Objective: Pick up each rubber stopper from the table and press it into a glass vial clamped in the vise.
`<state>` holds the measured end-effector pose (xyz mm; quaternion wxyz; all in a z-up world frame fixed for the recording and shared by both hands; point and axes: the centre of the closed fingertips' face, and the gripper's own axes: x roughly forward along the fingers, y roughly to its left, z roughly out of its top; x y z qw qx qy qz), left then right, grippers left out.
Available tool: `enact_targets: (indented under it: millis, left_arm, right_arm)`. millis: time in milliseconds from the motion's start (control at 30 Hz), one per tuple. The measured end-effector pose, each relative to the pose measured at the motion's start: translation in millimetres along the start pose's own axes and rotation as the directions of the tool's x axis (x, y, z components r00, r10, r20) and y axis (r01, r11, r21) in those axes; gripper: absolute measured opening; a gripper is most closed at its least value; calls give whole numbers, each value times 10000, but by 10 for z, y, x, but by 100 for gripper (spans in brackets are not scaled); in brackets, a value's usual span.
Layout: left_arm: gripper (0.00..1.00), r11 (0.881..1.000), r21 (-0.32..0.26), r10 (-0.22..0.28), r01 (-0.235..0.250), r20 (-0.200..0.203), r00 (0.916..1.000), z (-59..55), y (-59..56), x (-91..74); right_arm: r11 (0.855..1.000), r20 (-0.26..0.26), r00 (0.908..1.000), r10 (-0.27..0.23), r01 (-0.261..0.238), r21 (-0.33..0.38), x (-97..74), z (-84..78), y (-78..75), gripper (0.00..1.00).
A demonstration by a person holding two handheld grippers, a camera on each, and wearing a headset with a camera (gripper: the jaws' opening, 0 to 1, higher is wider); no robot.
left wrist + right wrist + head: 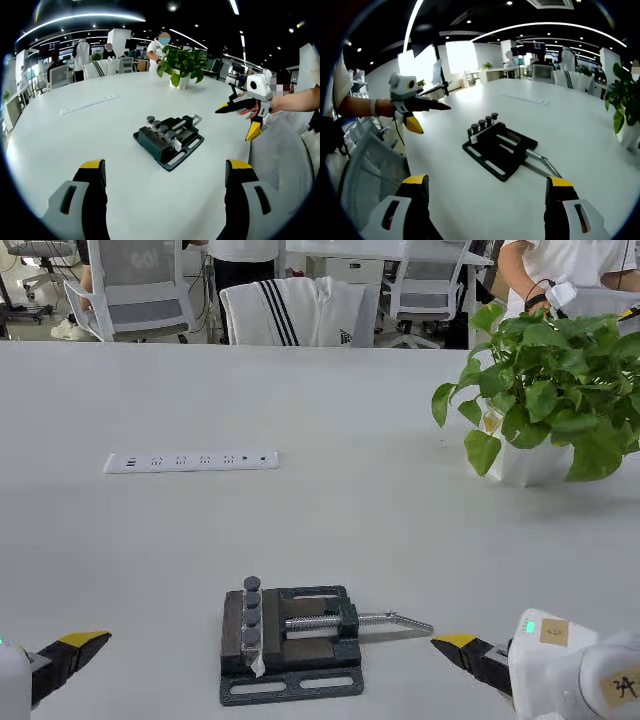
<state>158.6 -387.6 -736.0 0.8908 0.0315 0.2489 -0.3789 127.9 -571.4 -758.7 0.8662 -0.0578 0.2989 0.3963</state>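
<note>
A dark vise (290,645) (167,138) (500,147) sits near the table's front edge. It clamps a row of several glass vials (251,625), each capped by a dark rubber stopper (252,583) (150,119) (494,115). My left gripper (75,648) (165,172) is open at the lower left, well apart from the vise. My right gripper (462,647) (487,187) is open at the lower right, beyond the vise's screw handle (395,621). Nothing is between either pair of jaws.
A white power strip (190,461) lies on the table behind the vise. A potted green plant (545,390) stands at the right. Chairs (135,285) and a draped jacket (295,310) line the far edge, where a person (560,270) sits.
</note>
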Motion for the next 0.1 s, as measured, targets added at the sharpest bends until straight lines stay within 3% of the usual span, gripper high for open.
enact_targets:
  millis: [100]
  left_arm:
    - [99, 9999, 111, 29, -30, 80, 10000, 13, -14, -16]
  right_arm:
    - [9998, 14, 10000, -45, 45, -214, -39, 13, 34, 96]
